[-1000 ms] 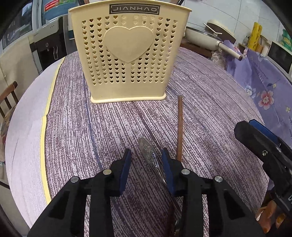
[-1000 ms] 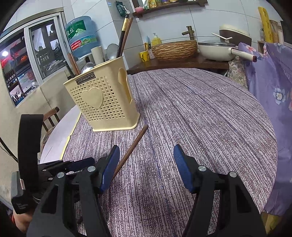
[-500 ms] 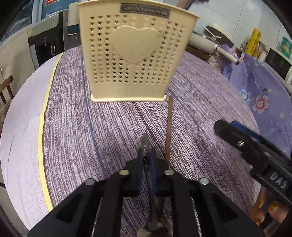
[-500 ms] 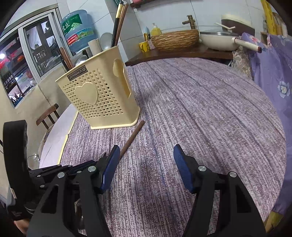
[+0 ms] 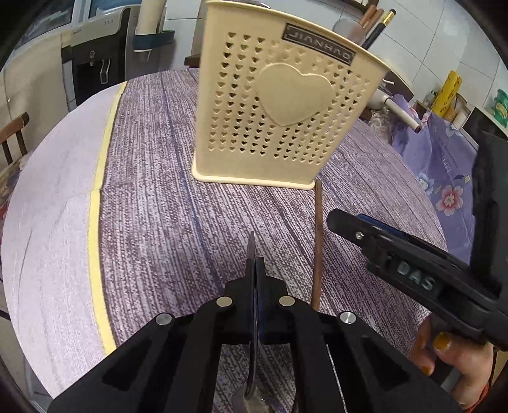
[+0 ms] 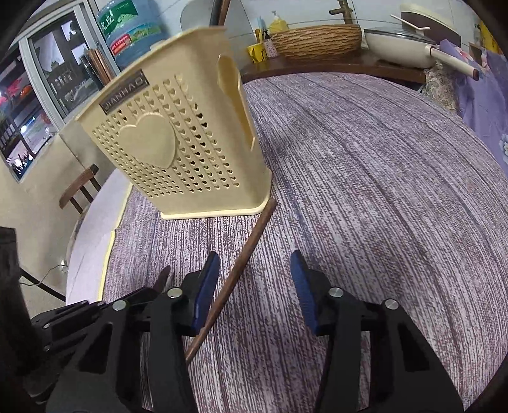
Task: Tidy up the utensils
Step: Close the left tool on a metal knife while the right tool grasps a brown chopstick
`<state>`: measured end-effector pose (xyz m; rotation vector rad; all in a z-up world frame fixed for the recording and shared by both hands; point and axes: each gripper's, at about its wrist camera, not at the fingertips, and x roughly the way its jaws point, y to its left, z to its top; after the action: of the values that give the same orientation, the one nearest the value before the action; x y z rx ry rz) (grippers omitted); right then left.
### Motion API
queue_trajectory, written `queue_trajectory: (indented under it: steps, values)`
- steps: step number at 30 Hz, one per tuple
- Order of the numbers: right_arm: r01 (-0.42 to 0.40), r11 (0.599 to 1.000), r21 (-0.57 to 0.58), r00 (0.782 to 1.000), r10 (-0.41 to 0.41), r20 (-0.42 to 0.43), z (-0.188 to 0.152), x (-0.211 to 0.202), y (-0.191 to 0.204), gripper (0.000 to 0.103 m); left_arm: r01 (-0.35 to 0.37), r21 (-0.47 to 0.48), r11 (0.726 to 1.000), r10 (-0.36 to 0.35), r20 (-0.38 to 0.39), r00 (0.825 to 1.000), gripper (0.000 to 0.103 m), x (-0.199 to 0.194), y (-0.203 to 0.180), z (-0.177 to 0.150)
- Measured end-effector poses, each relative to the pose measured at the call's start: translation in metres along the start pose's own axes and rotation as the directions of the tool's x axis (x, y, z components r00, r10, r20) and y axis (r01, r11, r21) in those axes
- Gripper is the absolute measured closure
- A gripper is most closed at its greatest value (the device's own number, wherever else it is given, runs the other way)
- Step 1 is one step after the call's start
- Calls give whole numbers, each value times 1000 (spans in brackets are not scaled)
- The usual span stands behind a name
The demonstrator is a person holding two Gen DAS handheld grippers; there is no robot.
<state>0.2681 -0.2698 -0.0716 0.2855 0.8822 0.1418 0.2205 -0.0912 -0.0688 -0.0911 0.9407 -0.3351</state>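
My left gripper is shut on a metal spoon, held edge-on a little above the table, handle tip poking forward. A cream perforated utensil holder with a heart on it stands ahead; it also shows in the right wrist view. Chopsticks and a spoon stick out of its top. A brown chopstick lies on the table, one end against the holder's base. My right gripper is open, straddling that chopstick just above it. The right gripper also shows in the left wrist view.
The round table has a purple woven cloth with a yellow edge strip. A wooden chair stands at the left. A basket and a pan sit on a side counter behind. A floral cloth hangs at the right.
My left gripper closed on the spoon and lifted and rolled it onto its edge. My right gripper moved left over the chopstick and lowered.
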Motion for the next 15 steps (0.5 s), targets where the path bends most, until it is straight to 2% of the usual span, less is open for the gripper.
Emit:
queue_trajectory:
  steps: [4,10,15]
  values:
    - [56,998,-12,998,-56,-28,8,18,7,73,1,-1,1000,-1,16,1000,101,-5,4,-1]
    - [128,991,-42,992,-129,-15,11,28,15,88,-14,19,1000,13,42,999,101,-5,1,1]
    - [111,994,-18,994,-111,-19,11,29,10,90,-17,28,999,15,56,998,101,-5,-1,4]
